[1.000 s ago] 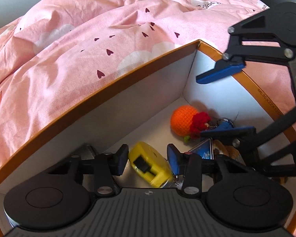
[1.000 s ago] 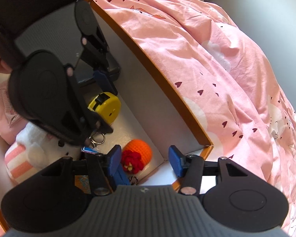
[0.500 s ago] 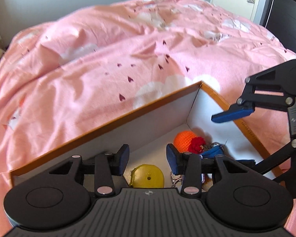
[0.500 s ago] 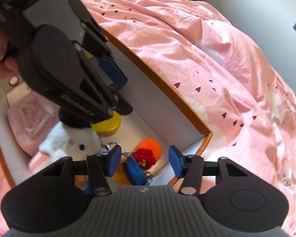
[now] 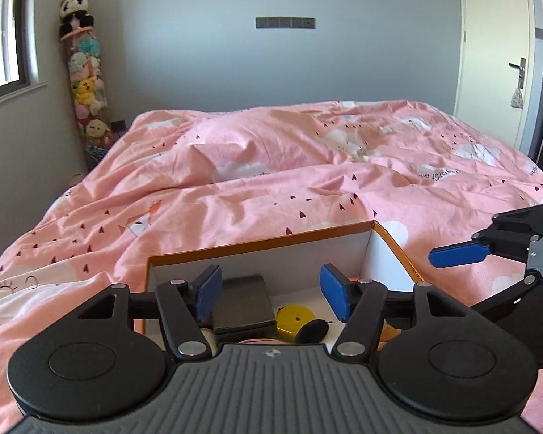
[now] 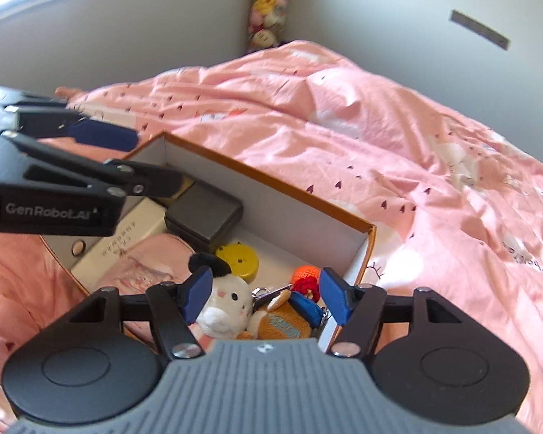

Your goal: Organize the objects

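Box (image 5: pixel 257 249) sat on the bed (image 5: pixel 271 166), long axis running along its near edge; the left hand-held gripper (image 5: pixel 268 291) above it had just been opening, nothing between its jaws. From the right, the right hand-held gripper (image 6: pixel 264 296) likewise widened, empty, over tape measure (image 6: pixel 239 260), plush (image 6: pixel 224 307) and case (image 6: pixel 202 213) already boxed; sorting looked nearly finished.

Matt cardboard box (image 6: pixel 300 195), crocheted ball (image 6: pixel 306 274)

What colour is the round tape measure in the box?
Yellow. The tape measure shows best in the right wrist view, beside the dark case.
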`<state>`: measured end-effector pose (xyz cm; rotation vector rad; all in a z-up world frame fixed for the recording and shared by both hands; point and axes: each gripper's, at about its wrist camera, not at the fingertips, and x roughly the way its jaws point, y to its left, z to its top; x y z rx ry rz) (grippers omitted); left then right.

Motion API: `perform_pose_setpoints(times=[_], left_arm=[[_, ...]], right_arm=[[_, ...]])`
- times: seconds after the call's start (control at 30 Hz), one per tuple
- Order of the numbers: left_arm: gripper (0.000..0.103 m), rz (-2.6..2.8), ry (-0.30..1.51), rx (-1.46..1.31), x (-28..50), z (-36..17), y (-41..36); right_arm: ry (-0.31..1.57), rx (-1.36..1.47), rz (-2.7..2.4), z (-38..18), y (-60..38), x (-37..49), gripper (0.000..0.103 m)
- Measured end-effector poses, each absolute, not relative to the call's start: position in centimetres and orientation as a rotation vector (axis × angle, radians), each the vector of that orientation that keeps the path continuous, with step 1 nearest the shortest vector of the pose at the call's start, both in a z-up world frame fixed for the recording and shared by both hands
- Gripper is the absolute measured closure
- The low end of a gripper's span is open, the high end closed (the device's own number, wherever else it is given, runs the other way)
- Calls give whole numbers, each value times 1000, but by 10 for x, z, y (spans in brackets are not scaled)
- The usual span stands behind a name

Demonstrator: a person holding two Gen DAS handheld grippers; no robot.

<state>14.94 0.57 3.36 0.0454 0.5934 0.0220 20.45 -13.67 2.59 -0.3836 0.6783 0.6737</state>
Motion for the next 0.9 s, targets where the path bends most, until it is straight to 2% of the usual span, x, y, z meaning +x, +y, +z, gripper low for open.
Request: perform_pose_setpoints(times=[0.17,0.37,0.53,0.77,0.83,0.9], left_arm=[[26,96,520,52,110,36,10],[14,165,484,8,74,32,21],[14,215,503,-53,61,25,34],[14,279,494,-67,47,15,37],[14,271,500,-62,44,12,35],[14,261,514,-63,42,9,35]], right_arm=[[636,-227,607,34,-150,168,27],[591,-119,547,42,-156,130,23],[559,-63,490,43,-154,109,14],[550,-49,447,30,-148,84,11],[558,-36,453,26,-147,81,2],[572,-28,450,22,-147,81,2]])
